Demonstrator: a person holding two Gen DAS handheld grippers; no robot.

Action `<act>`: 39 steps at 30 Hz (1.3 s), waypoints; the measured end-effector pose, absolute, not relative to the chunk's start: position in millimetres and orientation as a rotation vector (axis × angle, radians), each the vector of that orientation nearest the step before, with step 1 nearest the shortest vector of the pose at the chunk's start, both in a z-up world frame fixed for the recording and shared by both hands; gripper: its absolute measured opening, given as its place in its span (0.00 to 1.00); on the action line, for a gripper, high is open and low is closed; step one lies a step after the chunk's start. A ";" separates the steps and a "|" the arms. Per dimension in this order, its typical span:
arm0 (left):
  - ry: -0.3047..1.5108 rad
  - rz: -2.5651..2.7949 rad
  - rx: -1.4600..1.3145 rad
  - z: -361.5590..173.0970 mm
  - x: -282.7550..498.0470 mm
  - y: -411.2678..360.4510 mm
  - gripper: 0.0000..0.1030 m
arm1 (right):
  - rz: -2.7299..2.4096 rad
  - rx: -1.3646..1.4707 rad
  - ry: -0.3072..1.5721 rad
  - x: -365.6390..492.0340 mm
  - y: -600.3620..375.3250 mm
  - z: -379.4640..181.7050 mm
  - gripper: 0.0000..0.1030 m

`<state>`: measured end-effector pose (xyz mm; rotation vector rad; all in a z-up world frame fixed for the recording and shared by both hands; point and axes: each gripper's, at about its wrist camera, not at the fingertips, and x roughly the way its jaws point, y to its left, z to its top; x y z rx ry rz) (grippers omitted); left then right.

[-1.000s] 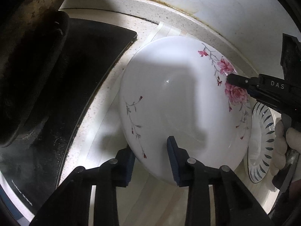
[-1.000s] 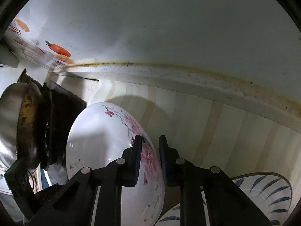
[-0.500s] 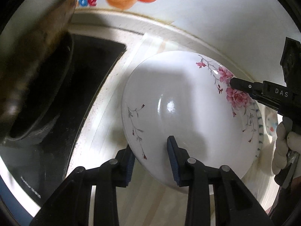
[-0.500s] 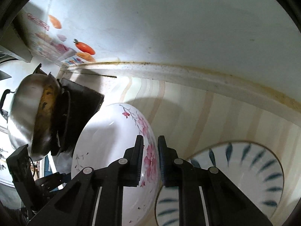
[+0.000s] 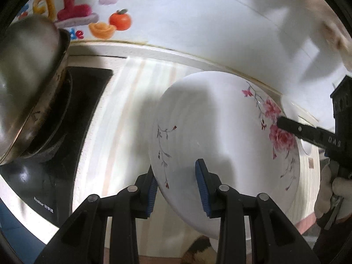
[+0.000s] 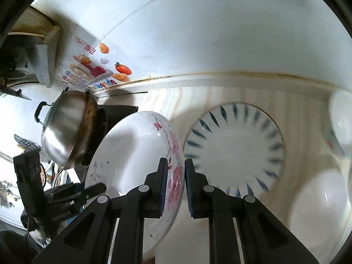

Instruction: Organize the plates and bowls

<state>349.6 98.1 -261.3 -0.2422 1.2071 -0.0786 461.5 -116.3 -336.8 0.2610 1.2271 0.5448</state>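
- Above the pale striped desk [image 6: 303,118], a white floral plate [image 5: 220,132] hangs tilted, clear of the surface, gripped from two sides.
- Left tool [image 5: 176,187] is narrowed onto the plate's near rim: one blue pad sits on the plate's white face, the other behind the edge.
- Right tool [image 6: 176,184] is nearly closed on the opposite rim, its pads squeezing the edge right at the pink rose print.
- From the left wrist view, the right tool's black finger reaches across the rose pattern, and a hand in a light glove [image 5: 334,193] grips its handle at the right edge.
- From the right wrist view, the left tool [image 6: 96,189] shows as a dark shape at the plate's far lower rim.
- Flat on the desk just right of the held plate lies a blue-leaf-rimmed plate [image 6: 237,149], apart from it.
- Two more white dishes [image 6: 319,202], blurred, sit at the far right; what kind they are cannot be told.
- Left of the plate, a steel wok [image 6: 63,127] rests on a black stove [image 5: 88,101].
- Behind, the white wall carries a bright sticker [image 5: 88,17] with oranges and letters.
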 end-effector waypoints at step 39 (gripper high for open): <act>1.491 -0.222 0.047 -361.5 299.7 -18.6 0.30 | 0.252 0.546 1.413 268.9 -260.4 -432.1 0.17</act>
